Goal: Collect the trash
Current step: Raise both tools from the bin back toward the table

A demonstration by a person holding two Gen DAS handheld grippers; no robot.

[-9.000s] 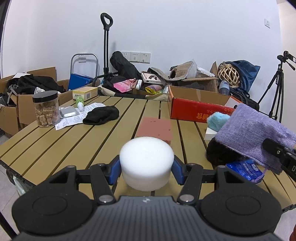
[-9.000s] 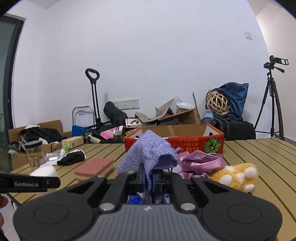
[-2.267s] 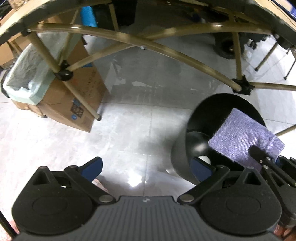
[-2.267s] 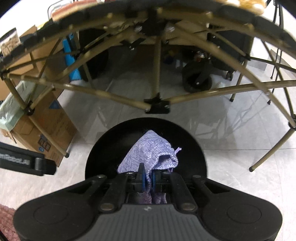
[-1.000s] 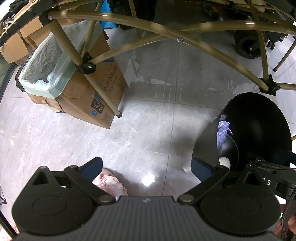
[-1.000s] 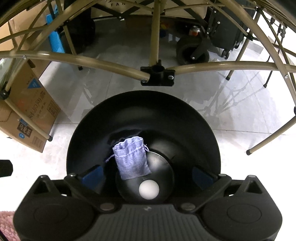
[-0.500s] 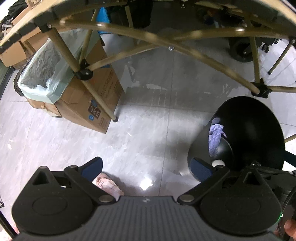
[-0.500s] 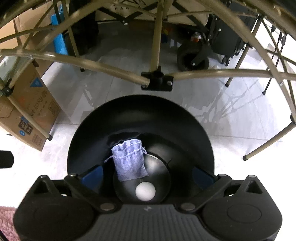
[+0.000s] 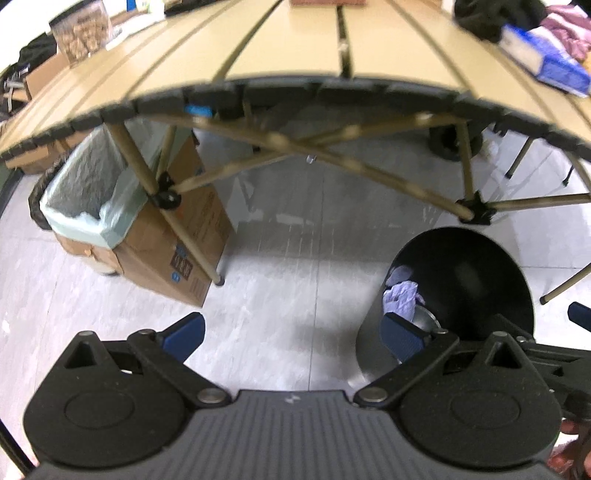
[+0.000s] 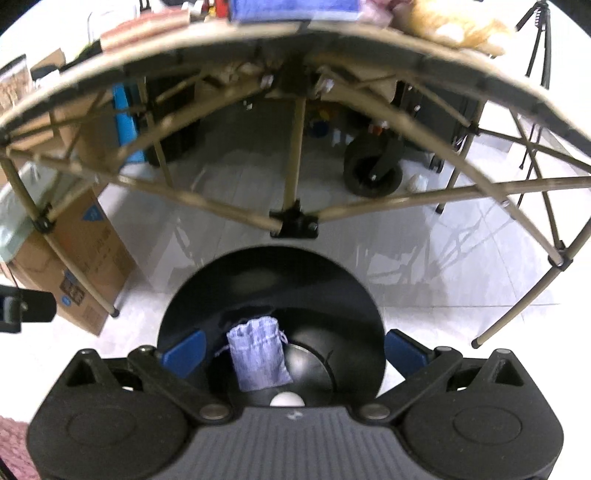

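A black round bin [image 10: 258, 273] stands on the floor under the table's front edge. Inside it lie a purple cloth pouch [image 10: 258, 360] and a white round piece [image 10: 287, 400], partly hidden by the gripper body. My right gripper [image 10: 293, 350] hangs open just above the bin's near rim with nothing between its fingers. In the left wrist view the same bin [image 9: 476, 273] is at the right, with the pouch [image 9: 402, 299] showing against its inner wall. My left gripper [image 9: 291, 332] is open and empty over bare floor, left of the bin.
The slatted table [image 9: 295, 48] spreads overhead on crossed legs [image 10: 293, 221]. A cardboard box [image 9: 173, 251] with a bag-lined basket [image 9: 85, 192] stands at the left. On the table lie a blue packet [image 9: 546, 55], a jar [image 9: 79, 38] and a plush toy [image 10: 454, 27]. A cart wheel [image 10: 373, 173] sits behind.
Both grippers have tilted upward and pulled back, so the tabletop's edge now shows. The pouch and white piece stay in the bin. Both grippers remain open.
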